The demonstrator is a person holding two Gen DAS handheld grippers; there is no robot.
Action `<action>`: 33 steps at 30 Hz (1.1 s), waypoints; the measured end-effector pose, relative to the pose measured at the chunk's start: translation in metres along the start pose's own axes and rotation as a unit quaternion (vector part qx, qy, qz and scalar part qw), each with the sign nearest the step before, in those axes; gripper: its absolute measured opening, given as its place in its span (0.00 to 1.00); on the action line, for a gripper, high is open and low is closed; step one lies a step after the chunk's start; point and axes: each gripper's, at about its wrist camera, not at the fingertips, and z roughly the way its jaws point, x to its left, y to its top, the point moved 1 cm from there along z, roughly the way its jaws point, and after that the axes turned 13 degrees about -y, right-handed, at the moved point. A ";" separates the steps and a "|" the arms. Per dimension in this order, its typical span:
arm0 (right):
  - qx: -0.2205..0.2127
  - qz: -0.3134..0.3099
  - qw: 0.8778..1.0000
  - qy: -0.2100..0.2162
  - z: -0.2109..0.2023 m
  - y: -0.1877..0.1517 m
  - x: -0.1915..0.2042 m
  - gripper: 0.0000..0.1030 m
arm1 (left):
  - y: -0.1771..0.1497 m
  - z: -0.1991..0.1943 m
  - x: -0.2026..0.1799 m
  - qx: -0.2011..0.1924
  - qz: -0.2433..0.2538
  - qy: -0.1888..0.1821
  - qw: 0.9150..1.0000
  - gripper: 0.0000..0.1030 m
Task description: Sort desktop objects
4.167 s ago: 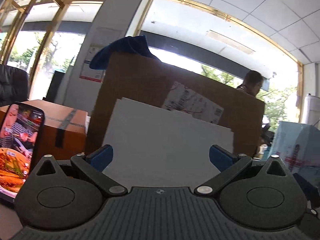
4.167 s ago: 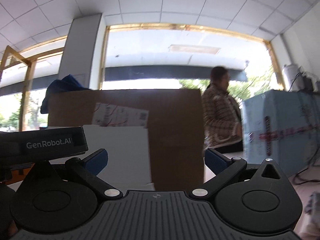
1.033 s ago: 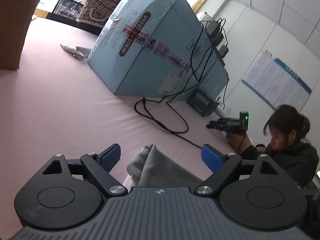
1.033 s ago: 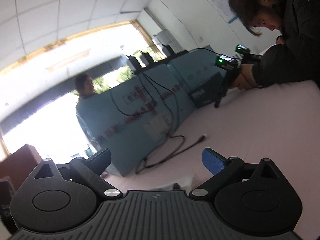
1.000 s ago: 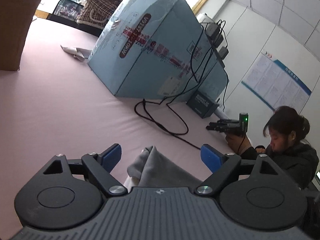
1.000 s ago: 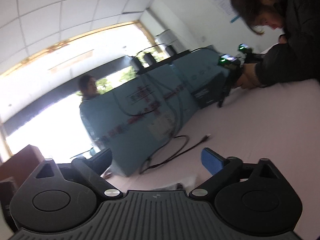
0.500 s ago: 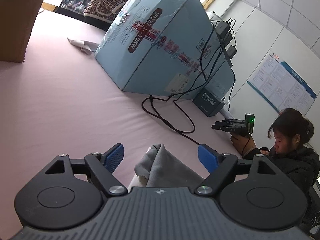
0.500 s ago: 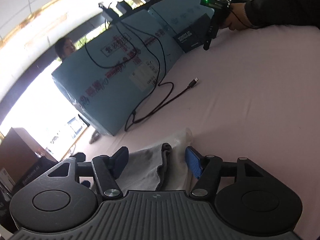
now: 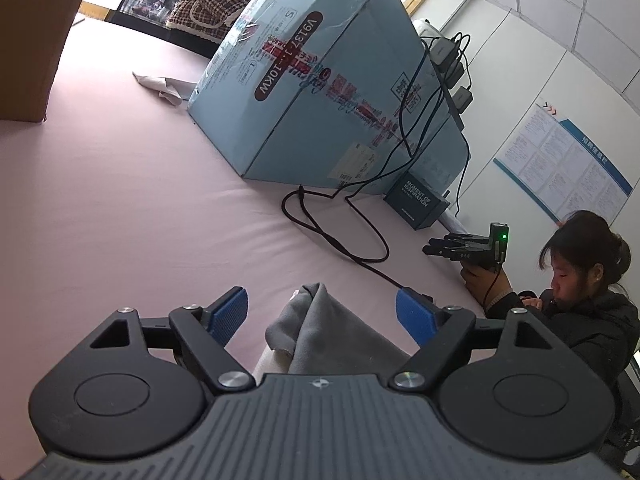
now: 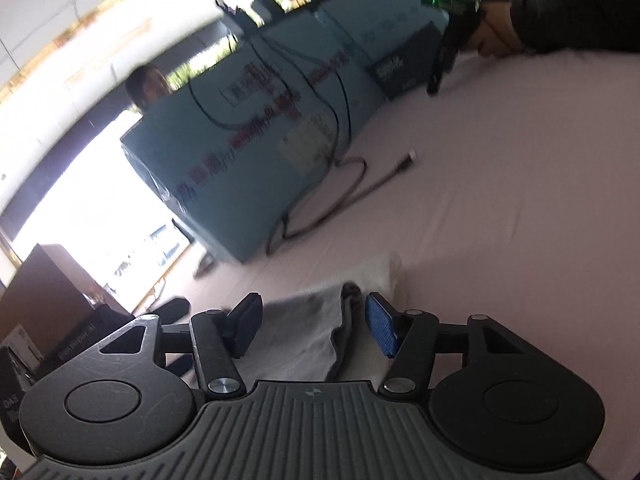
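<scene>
On the pink table (image 9: 140, 208), a grey cloth (image 9: 320, 332) is lying rumpled between the spread jaws of the left gripper (image 9: 322, 314). The right gripper (image 10: 314, 326) is straddling its folded edge, jaws narrower but not yet pinching. Judged soft, light and limp, it is likely needing a grip on the bunched fold.

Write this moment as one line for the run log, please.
left gripper: open, astride grey cloth | right gripper: open, astride same cloth | cloth: on pink table, ungripped
</scene>
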 end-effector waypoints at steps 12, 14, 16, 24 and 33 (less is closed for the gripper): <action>0.027 -0.029 0.999 -0.014 0.013 -0.006 0.005 0.09 | 0.001 0.004 0.006 0.009 -0.021 -0.004 1.000 0.76; 0.026 -0.031 0.999 -0.015 0.013 -0.007 0.006 0.09 | 0.001 0.006 0.008 0.015 -0.027 -0.007 0.999 0.67; 0.026 -0.029 0.999 -0.014 0.013 -0.007 0.005 0.09 | 0.001 0.008 0.010 0.022 -0.034 -0.012 0.999 0.59; 0.021 -0.027 0.999 -0.020 0.007 -0.012 0.008 0.09 | -0.002 0.011 0.005 0.030 -0.006 0.002 1.000 0.37; 0.019 -0.026 0.999 -0.019 0.008 -0.012 0.008 0.09 | -0.003 0.007 -0.001 0.019 0.029 0.034 0.999 0.24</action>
